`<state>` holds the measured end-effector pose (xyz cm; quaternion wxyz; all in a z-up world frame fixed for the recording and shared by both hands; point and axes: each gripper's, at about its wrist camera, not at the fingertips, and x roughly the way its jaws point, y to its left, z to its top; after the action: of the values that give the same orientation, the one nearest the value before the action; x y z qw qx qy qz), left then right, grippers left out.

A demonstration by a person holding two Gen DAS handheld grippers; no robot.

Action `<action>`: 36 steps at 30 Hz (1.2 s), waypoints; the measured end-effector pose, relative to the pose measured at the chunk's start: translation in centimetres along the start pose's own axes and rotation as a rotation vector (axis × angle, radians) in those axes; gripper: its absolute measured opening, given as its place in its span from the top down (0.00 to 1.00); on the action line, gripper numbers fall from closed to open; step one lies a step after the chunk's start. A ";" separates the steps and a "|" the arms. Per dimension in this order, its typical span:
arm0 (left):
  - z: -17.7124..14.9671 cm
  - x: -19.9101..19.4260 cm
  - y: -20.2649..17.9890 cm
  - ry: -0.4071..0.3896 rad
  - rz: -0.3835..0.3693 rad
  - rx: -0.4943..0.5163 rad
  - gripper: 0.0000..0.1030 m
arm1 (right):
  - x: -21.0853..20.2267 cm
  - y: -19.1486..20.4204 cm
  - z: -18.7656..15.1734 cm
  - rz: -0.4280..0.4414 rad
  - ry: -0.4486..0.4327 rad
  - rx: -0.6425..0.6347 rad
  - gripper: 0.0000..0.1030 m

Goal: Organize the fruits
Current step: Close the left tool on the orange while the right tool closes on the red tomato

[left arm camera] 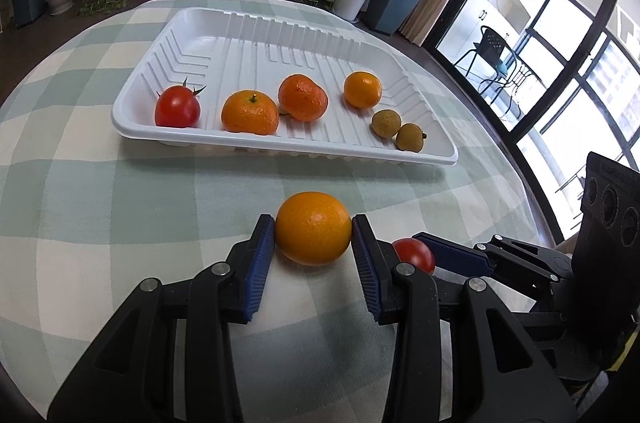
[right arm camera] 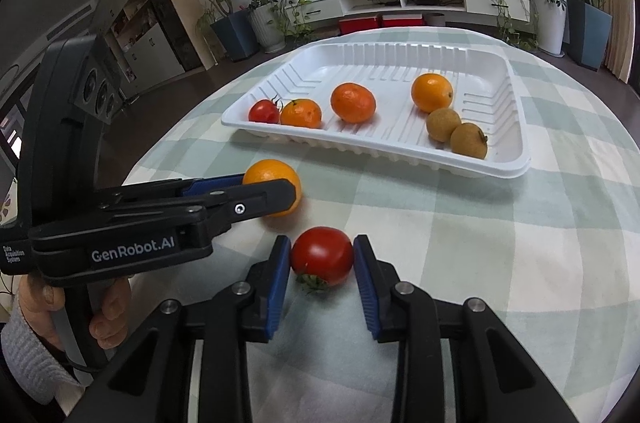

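A white ribbed tray (left arm camera: 256, 35) lies on the checked tablecloth and holds a small tomato (left arm camera: 177, 106), three mandarins (left arm camera: 303, 97) and two brown longans (left arm camera: 411, 137). In front of the tray an orange (left arm camera: 313, 235) rests on the cloth, and my left gripper (left arm camera: 313, 225) is shut on it, blue pads pressed on both sides. To its right a red tomato (right arm camera: 322, 255) sits on the cloth, stem end down towards me. My right gripper (right arm camera: 322, 245) is shut on it, its pads touching both flanks. The two grippers sit side by side, the left gripper (right arm camera: 272, 185) just left of the tomato.
The round table's edge (right arm camera: 168, 143) curves away on the left, with dark floor beyond. A person's hand (right arm camera: 108, 319) with a grey sleeve holds the left gripper's handle. Potted plants, a white TV cabinet and a large window stand behind the table.
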<state>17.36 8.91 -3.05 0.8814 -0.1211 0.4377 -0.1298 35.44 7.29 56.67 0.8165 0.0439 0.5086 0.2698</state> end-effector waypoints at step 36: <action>2.0 -1.4 -0.8 -0.035 0.008 0.033 0.64 | -0.7 -1.3 3.6 -0.021 -0.089 0.019 0.66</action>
<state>18.05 8.87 -0.56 0.8913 -0.1070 0.4206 -0.1313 38.83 6.54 58.50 0.8408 0.0584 0.4746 0.2539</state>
